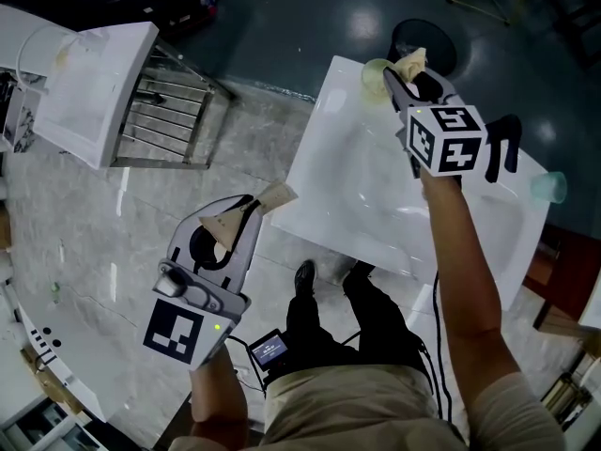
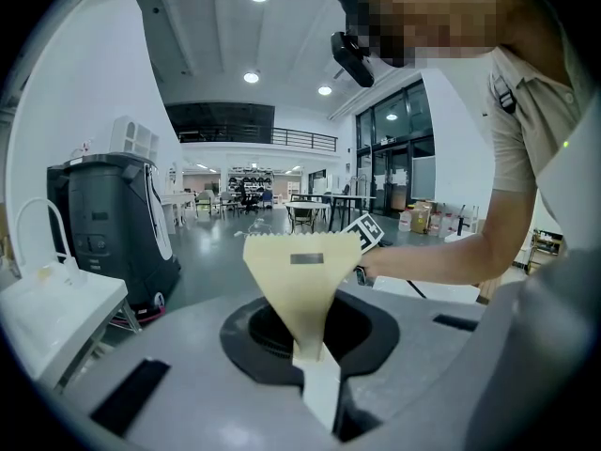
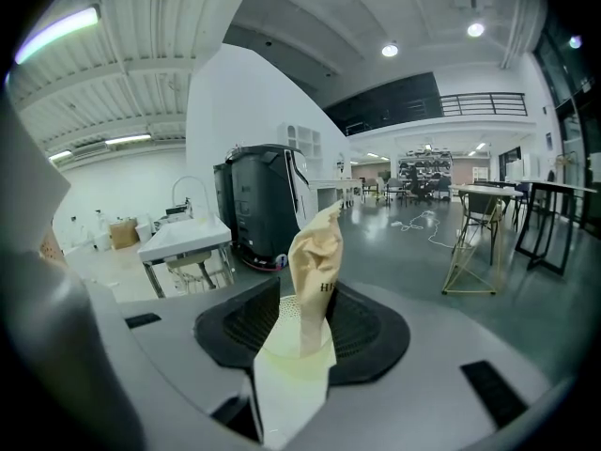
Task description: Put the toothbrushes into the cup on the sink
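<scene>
"Holding what in those tongs?"

"A toothbrush in its tan paper wrapper, one in each. My left tongs [image 1: 252,207] are pressed onto a flat toothbrush packet [image 2: 302,280] with a saw-tooth top edge. It is pinched at its narrow lower end, so the wide end stands clear. My right tongs [image 1: 402,75] pinch a crumpled toothbrush packet [image 3: 315,271], also by its lower end."

"Where is the cup?"

"The pale green cup [image 1: 376,69] stands on the far corner of the white sink [image 1: 376,191]. The right tongs reach across the basin to that corner. The crumpled toothbrush packet is just beside the cup's rim; whether the two touch, I cannot tell."

"And your left side?"

"Those tongs hang off the sink, over the grey floor [image 1: 141,214]. They are near the sink's near-left edge and well apart from the pale green cup. A black tap [image 1: 502,148] sits at the sink's right side, and a blue-green cup [image 1: 549,186] stands at its right-hand edge. A white bench [image 1: 94,83] on a metal frame stands well off to my left."
</scene>
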### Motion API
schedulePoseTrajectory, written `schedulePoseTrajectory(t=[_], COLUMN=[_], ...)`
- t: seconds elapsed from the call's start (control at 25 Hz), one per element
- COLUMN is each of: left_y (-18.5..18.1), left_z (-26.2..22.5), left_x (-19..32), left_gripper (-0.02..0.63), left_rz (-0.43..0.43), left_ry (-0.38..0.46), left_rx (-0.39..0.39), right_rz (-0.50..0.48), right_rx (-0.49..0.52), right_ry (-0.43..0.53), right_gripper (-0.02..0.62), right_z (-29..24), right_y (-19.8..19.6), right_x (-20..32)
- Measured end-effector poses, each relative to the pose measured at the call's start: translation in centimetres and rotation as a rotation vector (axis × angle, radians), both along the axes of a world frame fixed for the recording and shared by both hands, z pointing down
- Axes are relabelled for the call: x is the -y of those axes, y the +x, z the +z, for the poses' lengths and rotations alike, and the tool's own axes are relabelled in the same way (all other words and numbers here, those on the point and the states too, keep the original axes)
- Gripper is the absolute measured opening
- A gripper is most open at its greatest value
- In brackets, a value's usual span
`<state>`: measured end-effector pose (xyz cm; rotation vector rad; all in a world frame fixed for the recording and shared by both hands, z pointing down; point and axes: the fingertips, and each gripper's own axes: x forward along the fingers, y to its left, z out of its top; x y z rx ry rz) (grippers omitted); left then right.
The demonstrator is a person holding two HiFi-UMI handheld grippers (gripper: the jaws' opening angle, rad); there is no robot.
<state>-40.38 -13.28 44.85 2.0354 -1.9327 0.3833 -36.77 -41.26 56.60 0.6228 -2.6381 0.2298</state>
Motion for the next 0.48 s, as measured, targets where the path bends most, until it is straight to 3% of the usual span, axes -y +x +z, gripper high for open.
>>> schedulePoseTrajectory(t=[0.48], left_y=[0.7], left_z=[-2.7], left_x=[0.1], left_gripper=[0.032], left_rz=[0.043], left_ry=[0.038], left_rx=[0.02], right_rz=[0.087], right_rx=[0.024], right_ry=[0.054], right_gripper=[0.199], right_z=[-3.8], right_y=[3.5], right_x=[-0.9])
